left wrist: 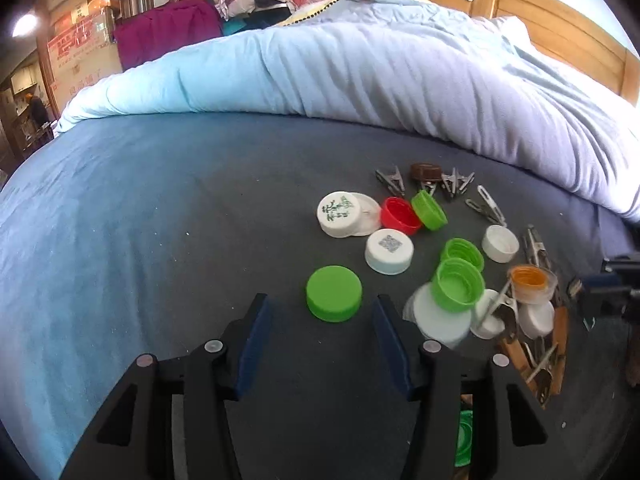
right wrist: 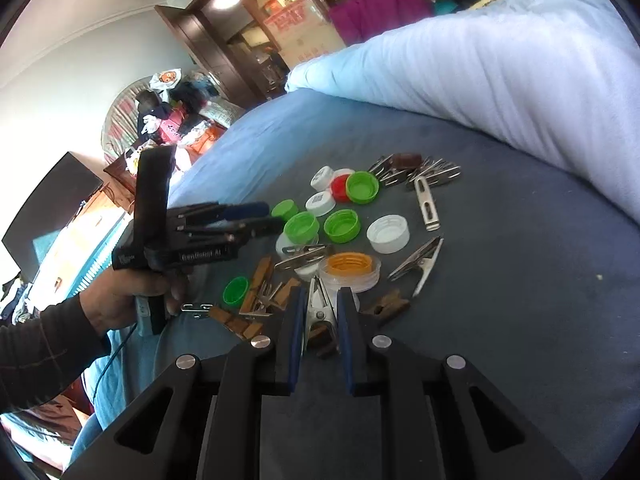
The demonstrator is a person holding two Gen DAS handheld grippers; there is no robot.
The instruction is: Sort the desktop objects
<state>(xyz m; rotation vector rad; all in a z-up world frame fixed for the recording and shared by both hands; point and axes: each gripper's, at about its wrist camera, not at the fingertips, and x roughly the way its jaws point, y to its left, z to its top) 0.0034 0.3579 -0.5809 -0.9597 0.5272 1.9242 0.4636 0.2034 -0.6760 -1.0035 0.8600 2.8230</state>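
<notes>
A closed green cap (left wrist: 334,293) lies on the dark blue sheet just ahead of my left gripper (left wrist: 322,303). That gripper is open, and its blue pads (left wrist: 256,340) stand either side of the cap without touching it. In the right wrist view a hand holds the left gripper (right wrist: 262,218) beside the same green cap (right wrist: 285,210). My right gripper (right wrist: 320,296) is shut on a metal clip (right wrist: 319,306), which stands upright between its pads, next to an orange-lined clear lid (right wrist: 349,270).
Green, white and red caps (left wrist: 400,216), metal clips (left wrist: 486,204) and wooden pegs (right wrist: 256,280) lie scattered on the sheet. A bunched light-blue quilt (left wrist: 360,72) borders the far side. Bare sheet (left wrist: 140,220) spreads to the left of the pile.
</notes>
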